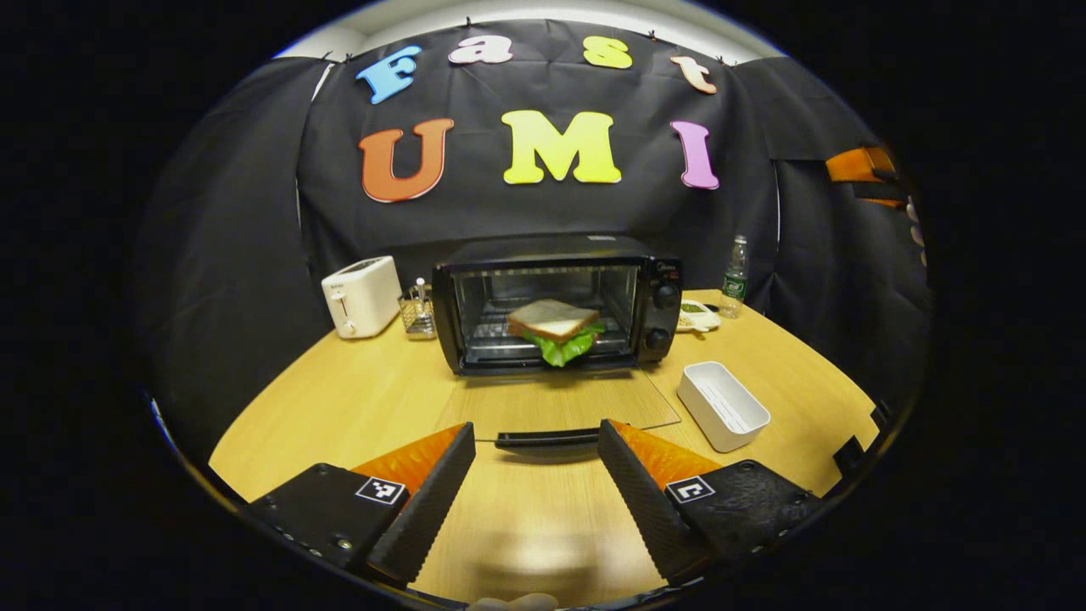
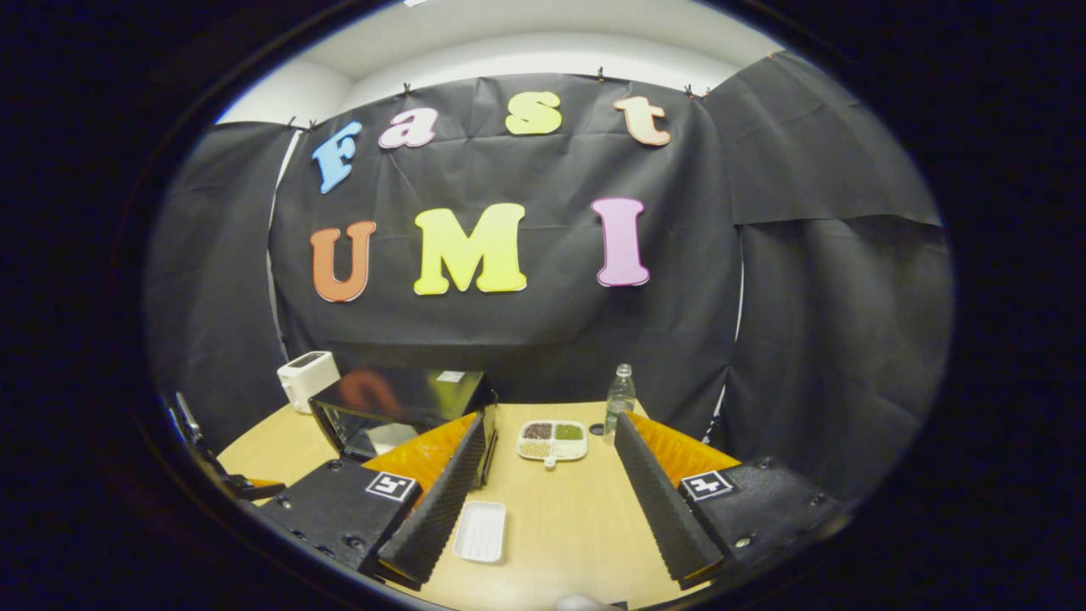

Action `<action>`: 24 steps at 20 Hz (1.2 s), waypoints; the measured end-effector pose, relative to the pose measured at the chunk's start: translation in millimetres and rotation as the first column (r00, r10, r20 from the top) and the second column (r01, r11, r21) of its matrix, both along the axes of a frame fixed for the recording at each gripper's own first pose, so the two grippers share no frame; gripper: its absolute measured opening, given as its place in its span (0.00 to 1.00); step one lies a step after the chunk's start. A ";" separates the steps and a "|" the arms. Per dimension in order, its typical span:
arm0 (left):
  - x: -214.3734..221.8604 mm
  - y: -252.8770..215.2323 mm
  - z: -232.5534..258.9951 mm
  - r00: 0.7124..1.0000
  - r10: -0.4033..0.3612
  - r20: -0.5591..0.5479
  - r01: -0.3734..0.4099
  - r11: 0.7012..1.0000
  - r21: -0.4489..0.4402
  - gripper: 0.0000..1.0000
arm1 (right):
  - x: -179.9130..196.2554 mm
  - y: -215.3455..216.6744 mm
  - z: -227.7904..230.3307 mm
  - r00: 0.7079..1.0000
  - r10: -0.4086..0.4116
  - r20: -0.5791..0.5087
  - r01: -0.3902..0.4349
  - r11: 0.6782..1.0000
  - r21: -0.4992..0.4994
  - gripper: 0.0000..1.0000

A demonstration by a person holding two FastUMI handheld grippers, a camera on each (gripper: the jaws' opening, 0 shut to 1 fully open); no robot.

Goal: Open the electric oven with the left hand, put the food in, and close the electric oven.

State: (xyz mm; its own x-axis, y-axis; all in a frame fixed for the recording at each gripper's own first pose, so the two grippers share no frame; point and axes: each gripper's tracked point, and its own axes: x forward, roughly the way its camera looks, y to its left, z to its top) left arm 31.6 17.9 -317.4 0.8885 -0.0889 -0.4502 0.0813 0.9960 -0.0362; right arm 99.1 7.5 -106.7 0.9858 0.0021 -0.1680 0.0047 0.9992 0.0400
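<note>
the oven (image 1: pixel 556 305) is showing black, the bread (image 1: pixel 551 318) pale with brown crust over green lettuce (image 1: pixel 564 346). the toaster (image 1: pixel 361 296) and tray (image 1: pixel 723 405) are showing white, the table (image 1: pixel 356 399) light wood. gripper (image 1: pixel 536 475) fingers (image 1: pixel 428 501) are showing ridged black with orange backs.

Left gripper view: low over table (image 1: pixel 356 399), facing straight at open front of electric oven (image 1: pixel 556 301) mid-frame, fairly near. Right gripper view: higher, farther back and off to oven's right, tilted up at booth wall; oven (image 2: pixel 407 407) lower left of frame. Shared: oven, toaster (image 1: pixel 361 296) (image 2: pixel 307 377), water bottle (image 1: pixel 735 276) (image 2: pixel 620 399), white tray (image 1: pixel 723 405) (image 2: pixel 480 532).
</note>
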 end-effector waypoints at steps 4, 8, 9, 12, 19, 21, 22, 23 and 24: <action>7.3 -17.5 -33.1 0.998 0.032 -0.048 -0.033 0.999 -0.019 0.96 | -8.0 -17.3 0.2 1.000 0.012 -0.005 -0.012 0.999 -0.033 0.96; 23.0 -22.6 -56.7 0.997 0.043 -0.070 -0.044 0.999 -0.013 0.96 | -10.1 -33.8 -8.0 0.999 0.006 -0.034 -0.007 0.999 -0.036 0.96; 28.4 -23.2 -61.7 0.996 0.046 -0.073 -0.046 0.999 -0.007 0.96 | -9.4 -36.8 -11.8 0.999 0.002 -0.043 -0.004 0.999 -0.036 0.96; 38.3 -23.9 -74.6 0.994 0.056 -0.093 -0.057 0.998 -0.007 0.96 | -7.0 -39.5 -20.8 0.997 0.004 -0.071 -0.006 1.000 -0.031 0.96; 45.2 -16.7 -92.1 0.989 0.058 -0.135 -0.060 0.998 -0.006 0.96 | 7.3 -32.2 -27.2 0.995 0.032 -0.095 -0.035 0.999 -0.033 0.96; 46.0 -16.4 -89.1 0.990 0.054 -0.128 -0.055 0.998 -0.004 0.95 | 11.1 -31.5 -28.0 0.994 0.038 -0.103 -0.042 0.999 -0.031 0.96; 45.5 -15.9 -89.5 0.990 0.053 -0.134 -0.054 0.999 -0.002 0.95 | 12.8 -30.7 -27.1 0.994 0.040 -0.105 -0.044 0.999 -0.030 0.96; 46.6 -15.1 -87.7 0.990 0.053 -0.130 -0.053 0.999 0.000 0.96 | 14.2 -30.6 -27.4 0.994 0.043 -0.105 -0.047 0.999 -0.028 0.96; 48.9 -15.5 -85.0 0.990 0.054 -0.132 -0.055 0.998 -0.003 0.95 | 15.2 -29.6 -25.5 0.993 0.046 -0.105 -0.049 0.998 -0.026 0.99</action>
